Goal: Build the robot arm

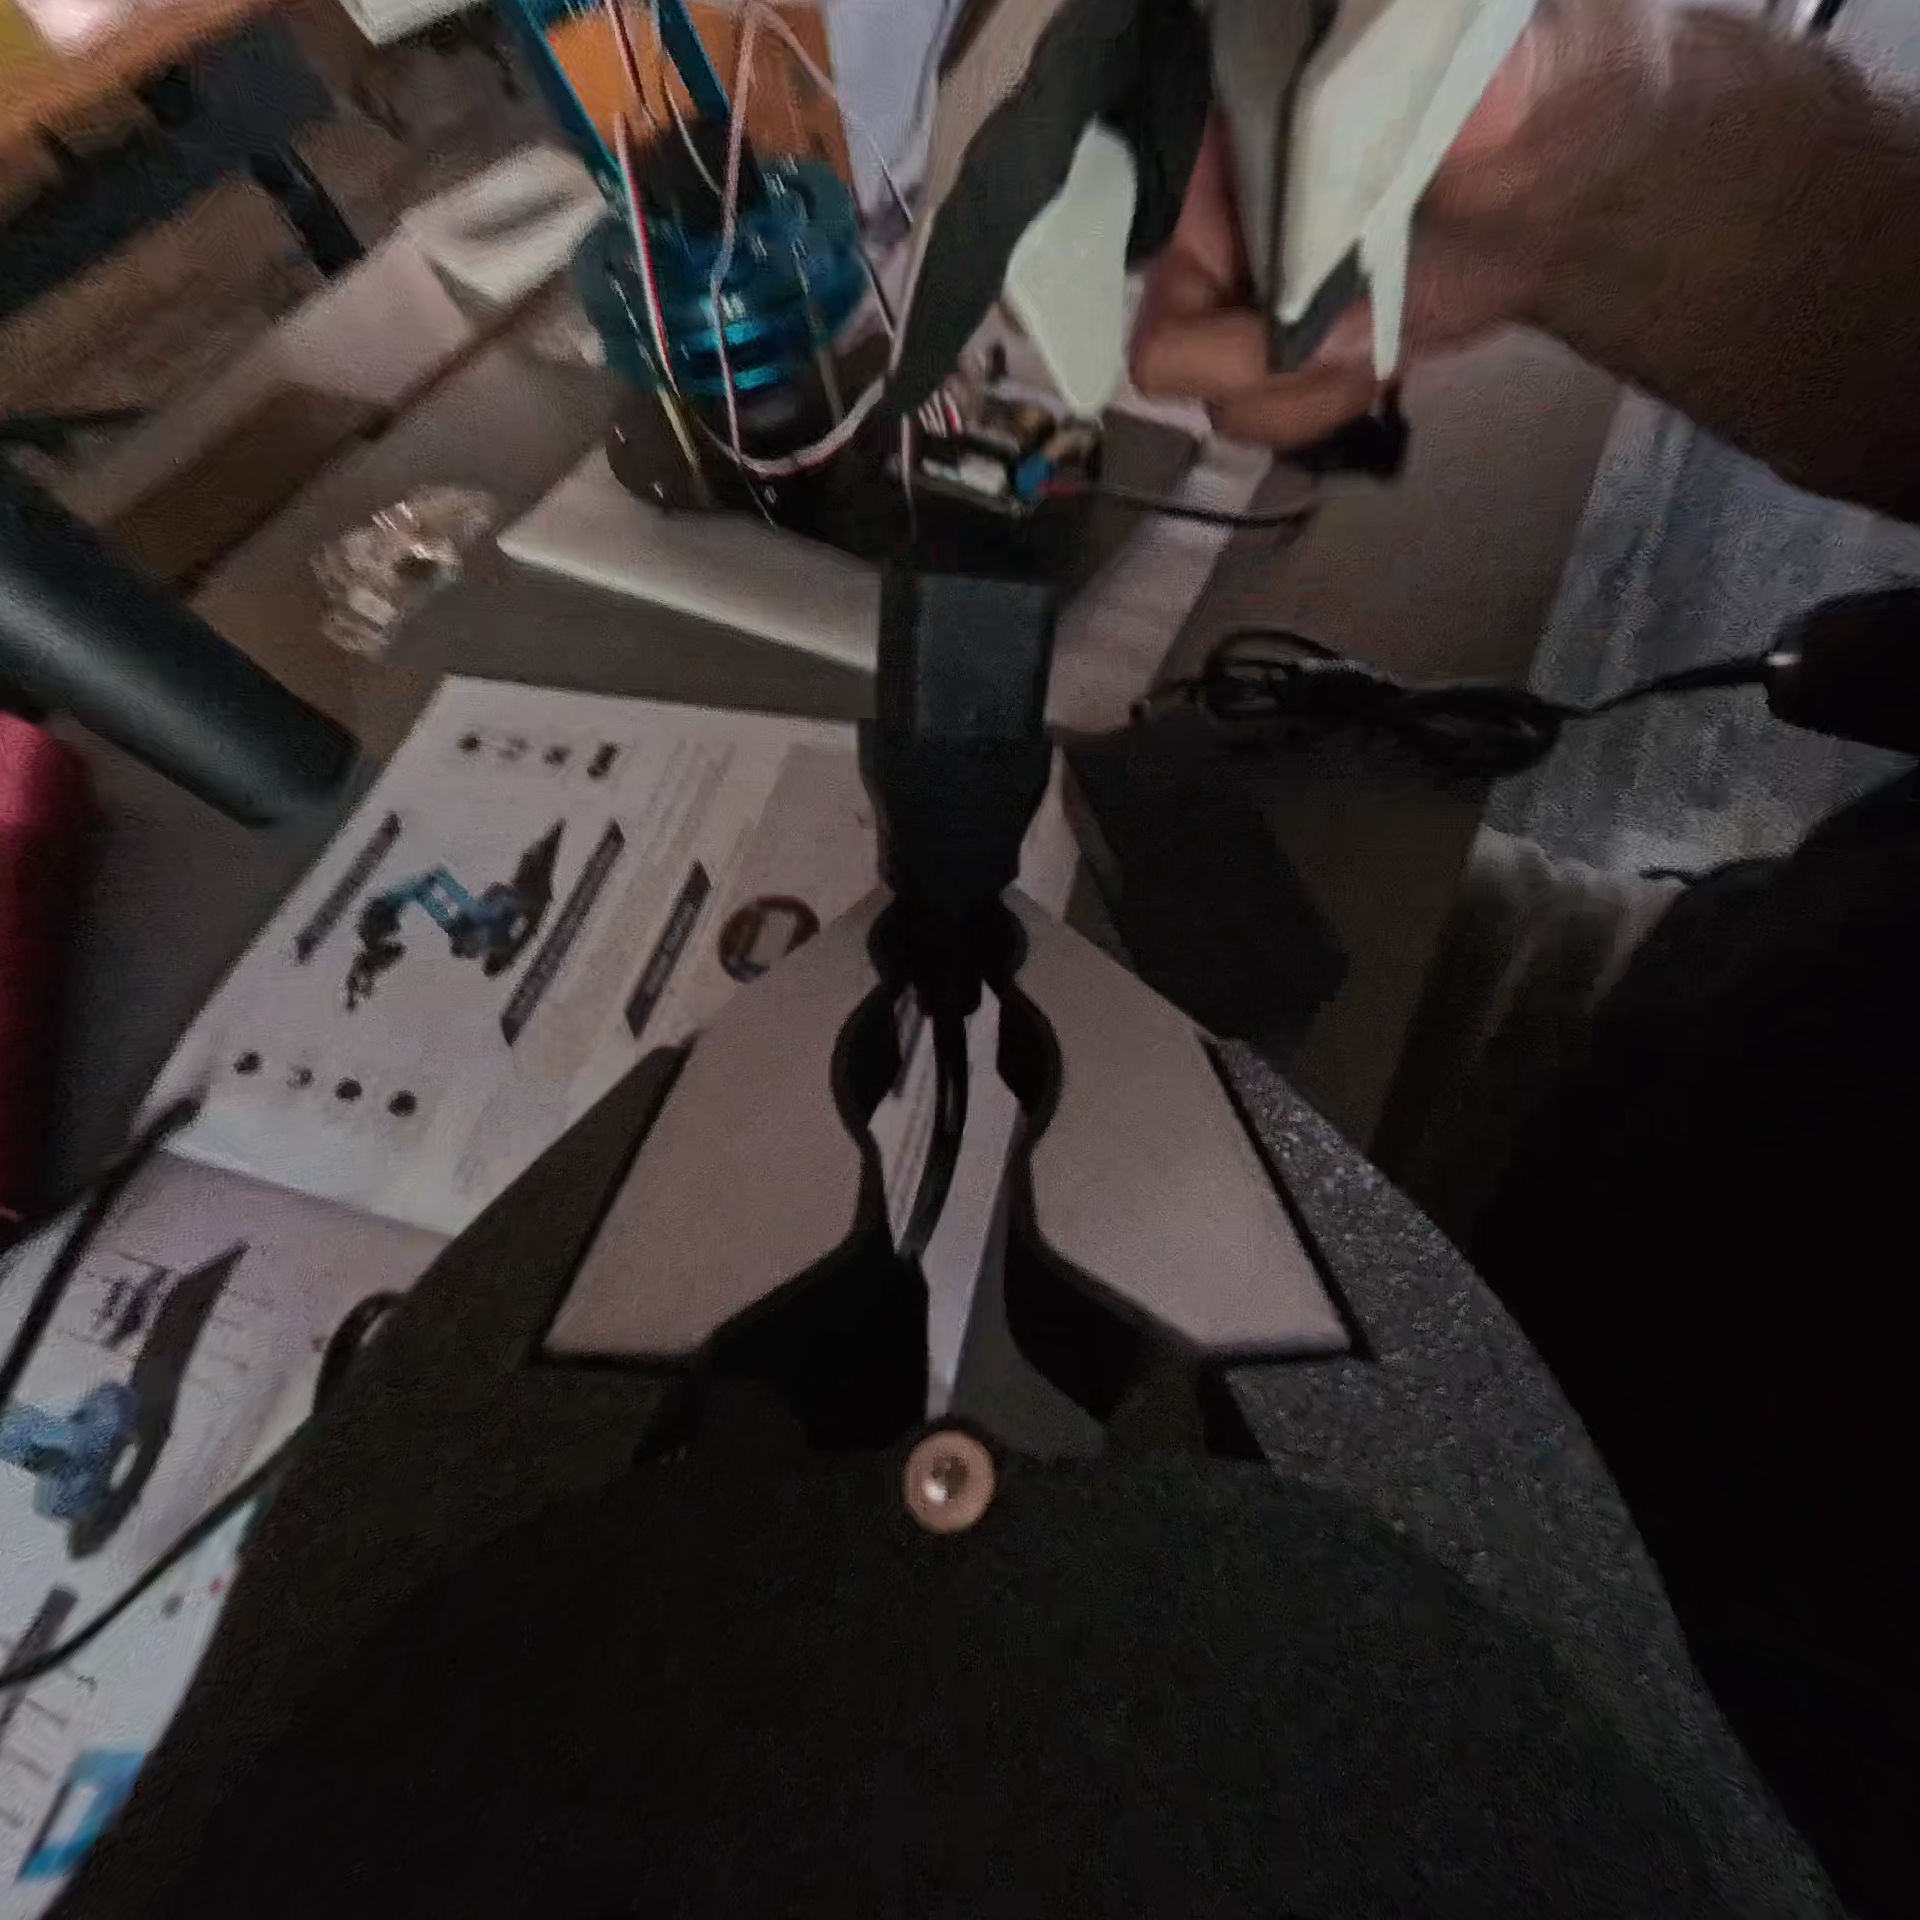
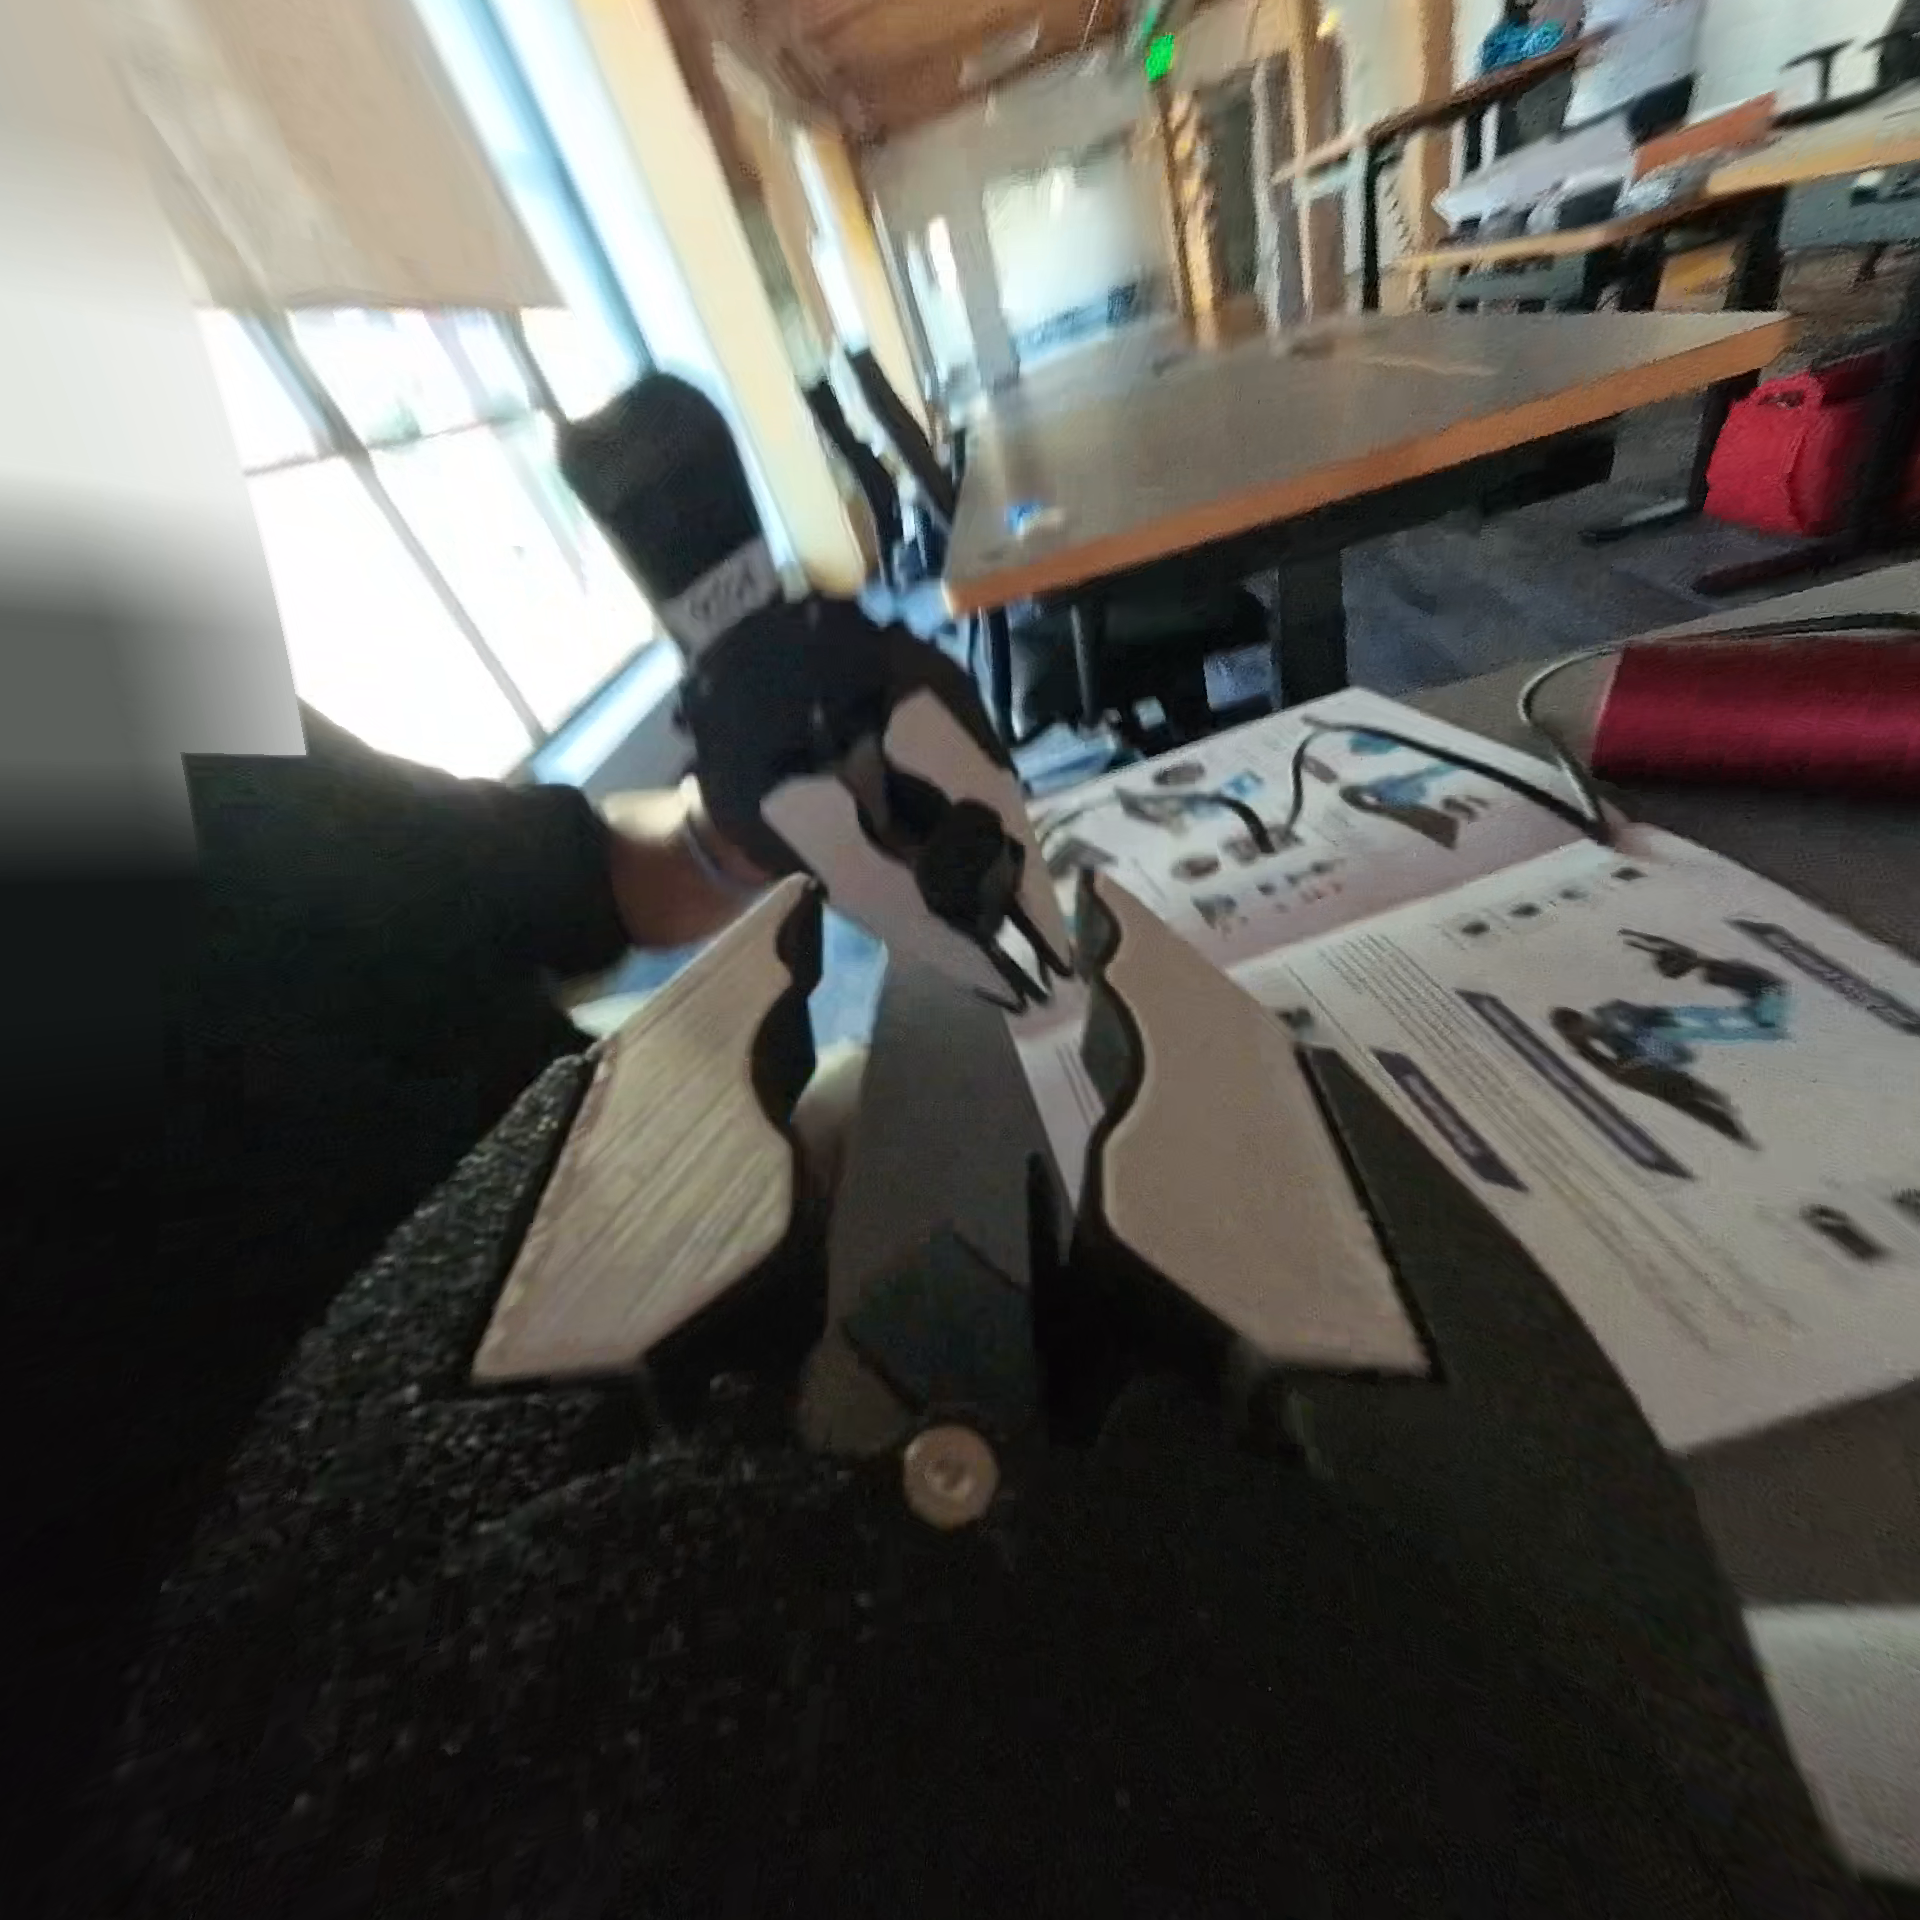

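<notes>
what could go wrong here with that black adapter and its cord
The left tool pinches the black power adapter only at its cord end, so it might slip or swing. It hangs near the blue robot arm kit with loose wires, which it could snag. The right tool is open, giving no support.

A power adapter (image 1: 961,717) is gripped at its cable end between the fingers of the left gripper (image 1: 948,971), above the table (image 1: 1164,613). An instruction sheet (image 1: 488,935) is laid flat on the table, below and to the left of the adapter. Beyond the adapter, a small robot arm kit (image 1: 727,281) is stood on a board (image 1: 675,561). A coiled cable (image 1: 1351,696) is placed to the right of the adapter. In the right wrist view, the right gripper (image 2: 945,914) is held with its fingers apart, the left gripper just ahead of it. A second table (image 2: 1351,416) is set behind.
</notes>
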Available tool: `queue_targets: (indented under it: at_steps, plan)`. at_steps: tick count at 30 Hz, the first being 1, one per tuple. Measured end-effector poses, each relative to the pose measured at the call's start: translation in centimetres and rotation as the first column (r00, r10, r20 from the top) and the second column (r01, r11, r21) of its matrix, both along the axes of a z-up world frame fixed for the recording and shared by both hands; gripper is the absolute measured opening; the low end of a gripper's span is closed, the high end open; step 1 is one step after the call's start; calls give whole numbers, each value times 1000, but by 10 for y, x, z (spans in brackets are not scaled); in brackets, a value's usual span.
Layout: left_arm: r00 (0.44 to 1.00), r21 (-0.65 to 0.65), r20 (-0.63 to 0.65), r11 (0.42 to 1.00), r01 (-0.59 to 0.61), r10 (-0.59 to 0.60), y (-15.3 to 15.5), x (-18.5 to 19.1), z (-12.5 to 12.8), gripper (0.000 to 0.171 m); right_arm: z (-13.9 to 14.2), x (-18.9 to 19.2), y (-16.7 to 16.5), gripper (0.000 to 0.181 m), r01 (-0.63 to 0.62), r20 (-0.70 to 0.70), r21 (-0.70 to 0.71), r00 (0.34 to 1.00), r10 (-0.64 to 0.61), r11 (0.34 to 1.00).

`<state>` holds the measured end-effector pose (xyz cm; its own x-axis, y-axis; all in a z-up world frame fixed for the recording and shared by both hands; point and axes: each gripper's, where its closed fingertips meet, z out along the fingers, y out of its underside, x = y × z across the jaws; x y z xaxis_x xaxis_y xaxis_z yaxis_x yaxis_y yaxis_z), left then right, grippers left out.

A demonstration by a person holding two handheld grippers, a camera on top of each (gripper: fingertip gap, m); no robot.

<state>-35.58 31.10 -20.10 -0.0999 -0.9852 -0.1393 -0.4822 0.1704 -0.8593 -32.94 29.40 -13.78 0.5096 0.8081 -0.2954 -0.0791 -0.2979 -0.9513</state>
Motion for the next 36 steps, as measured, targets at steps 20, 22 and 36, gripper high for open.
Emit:
queue_targets:
  at_steps: [20,22,36]
  plan:
    - [929,-233,-349,972,38,-120,-47,-57,-87,10,-160,-4,-18,52,-385,841,-204,402,362,900]
    - [960,-111,-278,994,8,-39,-35,-52,-80,10,-147,-1,-5,52,-314,835,-103,489,254,944]
    - [969,949,-1,307,-77,246,32,-40,-28,9,-148,0,-11,52,-297,666,-349,589,458,889]
